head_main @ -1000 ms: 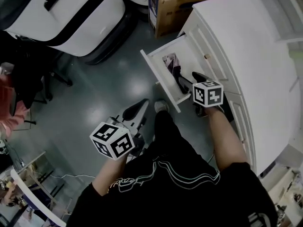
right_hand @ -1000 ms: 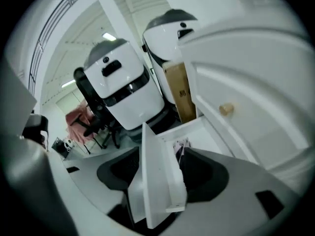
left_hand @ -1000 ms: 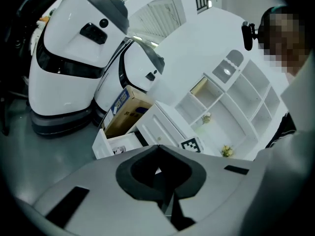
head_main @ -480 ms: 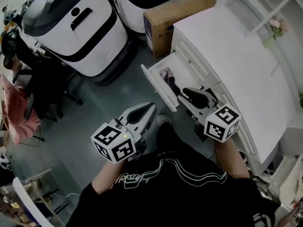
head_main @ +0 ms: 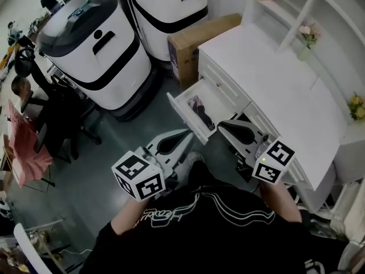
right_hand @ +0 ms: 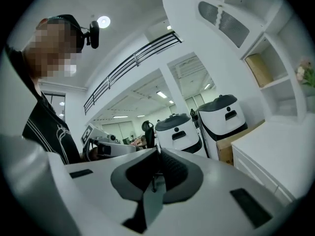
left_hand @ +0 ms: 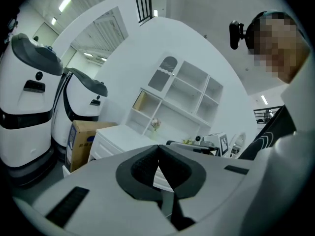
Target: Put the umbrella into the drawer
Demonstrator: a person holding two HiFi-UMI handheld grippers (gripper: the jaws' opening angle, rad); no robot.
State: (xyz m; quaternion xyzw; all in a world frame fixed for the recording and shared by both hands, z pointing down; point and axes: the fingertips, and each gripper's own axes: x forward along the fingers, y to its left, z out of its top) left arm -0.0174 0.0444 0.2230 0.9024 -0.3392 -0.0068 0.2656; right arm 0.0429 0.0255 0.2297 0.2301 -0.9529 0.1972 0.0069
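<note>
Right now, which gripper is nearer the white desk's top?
Right. The right gripper, jaws closing on nothing, hangs at the front edge of the desk top, beside the open drawer; the left gripper is over the floor, on the drawer's other side.

Robotics lab: white robots (head_main: 94, 50), desk (head_main: 274, 79)

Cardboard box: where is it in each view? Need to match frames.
Head view: cardboard box top centre, between white machines and dresser.
Left gripper view: box lower left, right of the machines.
Right gripper view: box right of centre, by the machines.
Shared landmark: the two white machines.
</note>
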